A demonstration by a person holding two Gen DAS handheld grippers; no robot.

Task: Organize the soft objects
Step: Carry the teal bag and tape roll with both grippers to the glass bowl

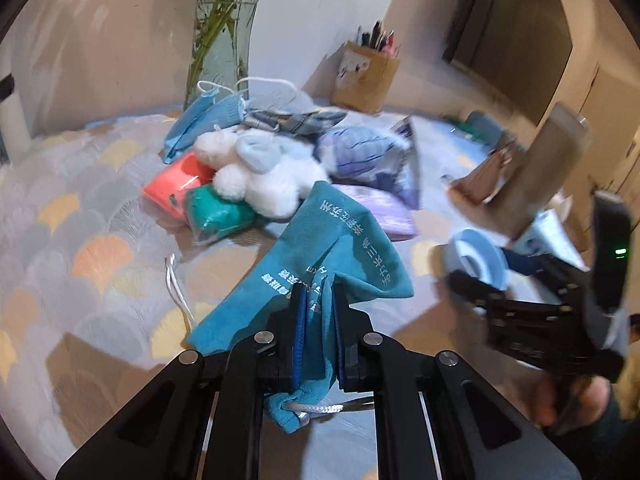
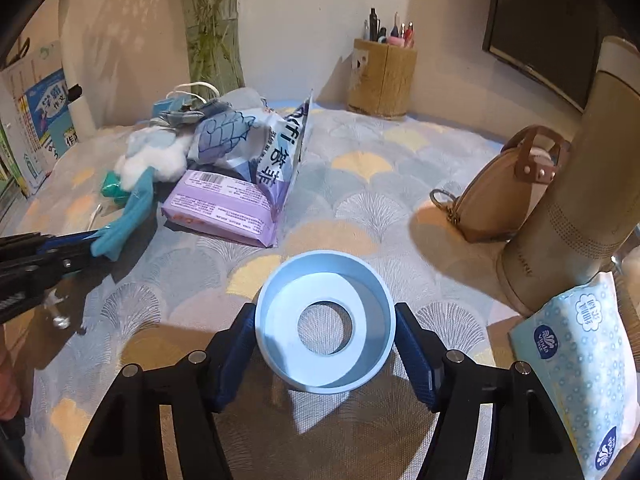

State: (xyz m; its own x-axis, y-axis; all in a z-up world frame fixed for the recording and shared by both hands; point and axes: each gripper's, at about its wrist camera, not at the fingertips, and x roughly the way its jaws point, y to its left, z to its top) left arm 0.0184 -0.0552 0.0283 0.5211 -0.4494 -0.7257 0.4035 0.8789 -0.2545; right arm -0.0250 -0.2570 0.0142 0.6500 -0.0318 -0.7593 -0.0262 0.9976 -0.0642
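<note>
My left gripper point(image 1: 318, 300) is shut on a teal cloth pouch point(image 1: 340, 248) with white print, which hangs over its fingers; its drawstring dangles below. The right wrist view shows that gripper point(image 2: 80, 248) at the left edge, with the teal pouch point(image 2: 128, 220) trailing from it. My right gripper point(image 2: 324, 312) grips a light blue ring-shaped cup point(image 2: 280, 320), tilted and lifted off the cloth. A pile of soft things lies behind: a white plush toy point(image 1: 264, 176), blue face masks point(image 1: 200, 120), coral point(image 1: 176, 188) and green point(image 1: 216, 212) packs, and a purple wipes pack point(image 2: 224, 204).
A patterned tablecloth point(image 2: 360, 184) covers the table. A glass vase point(image 2: 212, 40) and a pen holder point(image 2: 380, 76) stand at the back. At the right are a tan purse point(image 2: 500, 196), a beige cylinder point(image 2: 580, 200) and a tissue pack point(image 2: 580, 360). Books point(image 2: 36, 120) lean at the left.
</note>
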